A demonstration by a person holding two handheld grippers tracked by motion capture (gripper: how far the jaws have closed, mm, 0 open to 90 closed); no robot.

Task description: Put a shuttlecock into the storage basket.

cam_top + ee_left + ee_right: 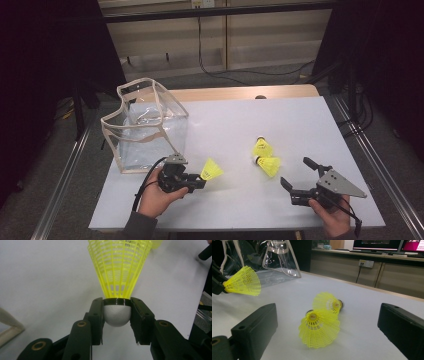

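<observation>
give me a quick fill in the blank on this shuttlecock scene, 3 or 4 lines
1. The left tool grips a yellow shuttlecock by its white ____.
2. The number of shuttlecocks lying on the table is ____.
3. The right tool has its jaws ____, with nothing between them.
4. The clear bag stands at the table's far ____ corner in the high view.

Missing words: cork; two; open; left
</observation>
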